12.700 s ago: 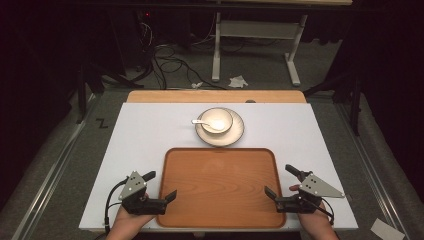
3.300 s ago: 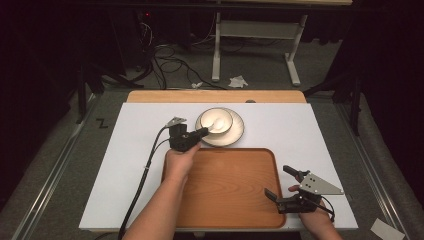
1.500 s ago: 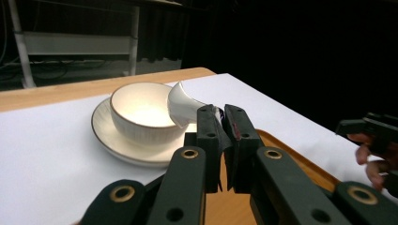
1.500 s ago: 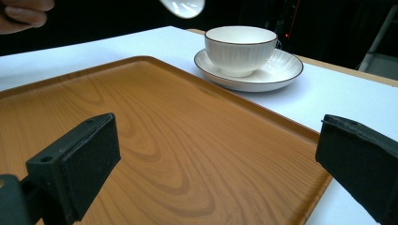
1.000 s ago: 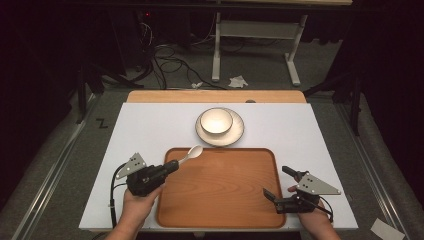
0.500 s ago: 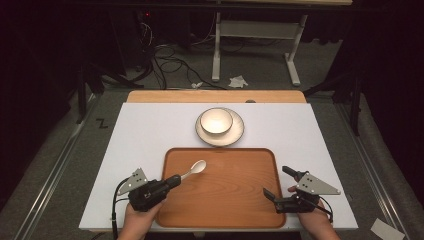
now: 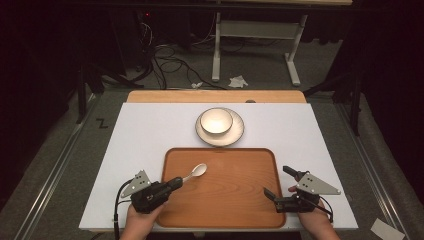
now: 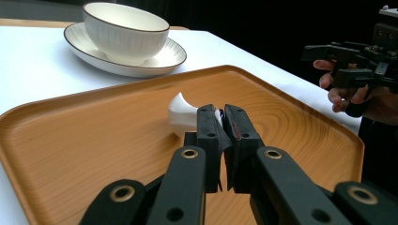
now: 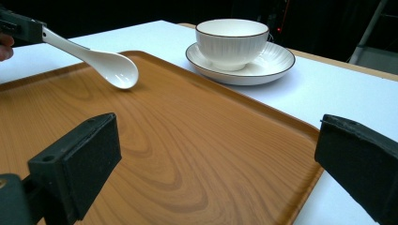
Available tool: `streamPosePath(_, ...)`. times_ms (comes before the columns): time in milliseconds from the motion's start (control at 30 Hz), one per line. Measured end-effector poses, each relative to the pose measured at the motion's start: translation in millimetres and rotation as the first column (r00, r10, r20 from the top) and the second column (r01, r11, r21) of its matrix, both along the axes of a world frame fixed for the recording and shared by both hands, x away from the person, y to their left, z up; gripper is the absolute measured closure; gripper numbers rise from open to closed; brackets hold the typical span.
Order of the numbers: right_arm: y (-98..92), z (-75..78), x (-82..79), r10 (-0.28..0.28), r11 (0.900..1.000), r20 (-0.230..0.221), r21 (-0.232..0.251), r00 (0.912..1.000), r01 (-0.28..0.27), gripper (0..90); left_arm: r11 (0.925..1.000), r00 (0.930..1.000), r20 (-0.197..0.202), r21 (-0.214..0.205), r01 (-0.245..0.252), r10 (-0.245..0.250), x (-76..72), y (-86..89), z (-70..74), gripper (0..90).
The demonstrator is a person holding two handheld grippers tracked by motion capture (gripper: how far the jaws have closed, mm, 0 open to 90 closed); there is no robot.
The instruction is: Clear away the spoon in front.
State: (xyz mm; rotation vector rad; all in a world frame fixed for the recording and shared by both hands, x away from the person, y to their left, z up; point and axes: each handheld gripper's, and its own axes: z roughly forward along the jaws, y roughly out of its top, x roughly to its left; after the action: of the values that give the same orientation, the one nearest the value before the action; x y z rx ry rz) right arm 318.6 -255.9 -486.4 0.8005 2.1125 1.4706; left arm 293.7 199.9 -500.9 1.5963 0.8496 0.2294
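Two grippers are working at the near edge of the wooden tray (image 7: 225,200). Left gripper (image 7: 176,182) is clamping the handle of the white spoon (image 7: 196,172), whose bowl is hanging just over the tray's left part. Right gripper (image 7: 280,182) is sitting with jaws wide and holding nothing. Beyond the far rim, a bowl (image 7: 216,120) on its saucer (image 7: 235,135) is standing apart, leaving the tray's middle free.

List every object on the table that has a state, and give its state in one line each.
spoon: gripped by its handle, bowl end just above the tray
left gripper: shut on spoon
right gripper: open, holding nothing
bowl: upright on saucer
saucer: on table, beyond tray
tray: flat on table
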Motion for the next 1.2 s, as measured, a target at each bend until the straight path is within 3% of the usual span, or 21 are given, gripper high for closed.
streamPosePath(267, -1.2, 0.3, 0.2, -0.013, 0.9999, -0.002, 0.0, 0.9999, 0.013, 1.8, 0.9997, 1.0, 0.009, 0.026, 0.002, -0.002, -1.7, -4.0, -3.8, 85.9)
streamPosePath(567, 0.0, -0.5, 0.3, -0.014, 0.9999, -0.004, -0.003, 0.9999, 0.014, 1.8, 0.9997, 1.0, -0.001, 0.023, 0.005, -0.005, 2.8, -4.7, -5.8, 84.1)
streamPosePath(667, 0.3, -0.8, 0.3, -0.019, 0.9998, -0.011, -0.003, 0.9998, 0.019, 1.8, 0.9993, 0.9997, -0.009, 0.031, 0.023, -0.022, 4.8, -7.8, -7.6, 60.3)
streamPosePath(833, -0.4, -0.3, 0.4, -0.011, 0.9999, -0.004, -0.005, 0.9999, 0.011, 1.8, 0.9988, 0.9985, -0.04, 0.031, 0.038, -0.037, 6.6, -8.2, -12.6, 54.3)
streamPosePath(1100, -1.1, 0.3, 0.0, -0.013, 0.9999, -0.003, 0.0, 0.9999, 0.013, 1.8, 0.9966, 0.9988, -0.034, 0.072, 0.039, -0.036, 5.6, -10.8, -11.7, 54.6)
streamPosePath(1200, -1.6, 0.4, 0.2, -0.012, 0.9999, 0.0, 0.0, 0.9999, 0.012, 1.8, 0.9979, 0.9997, -0.023, 0.065, -0.004, 0.005, 4.7, -7.0, -7.8, 67.0)
